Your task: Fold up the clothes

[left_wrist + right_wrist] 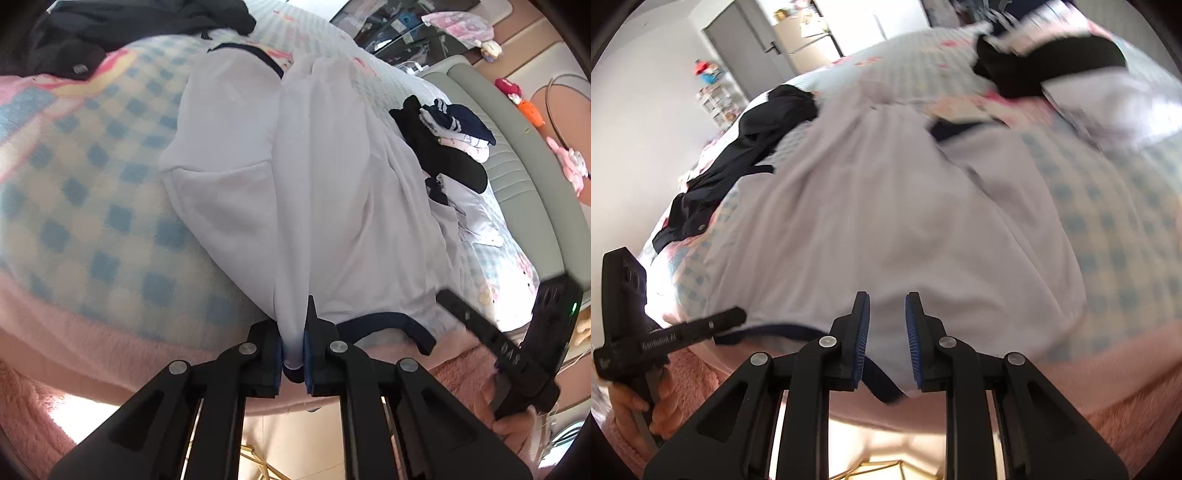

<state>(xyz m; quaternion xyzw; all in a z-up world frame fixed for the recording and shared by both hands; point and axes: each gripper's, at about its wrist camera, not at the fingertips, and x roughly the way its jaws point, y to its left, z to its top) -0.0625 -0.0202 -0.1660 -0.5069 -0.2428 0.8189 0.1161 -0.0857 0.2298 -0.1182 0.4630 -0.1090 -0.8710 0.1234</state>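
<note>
Can't really make out the far sock pile (1049, 55) from the right wrist, just motion smear. Same for the white garment (886, 206), hem half hidden behind the right gripper (886, 339). Dark clothes (110, 33) cut off at the top edge. Shelf clutter (716, 99) too tiny to identify.

We see a checked blanket (85, 192) with a pink edge on the bed. Toys (524, 99) lie past its right side. A grey door (738, 44) stands far behind.
</note>
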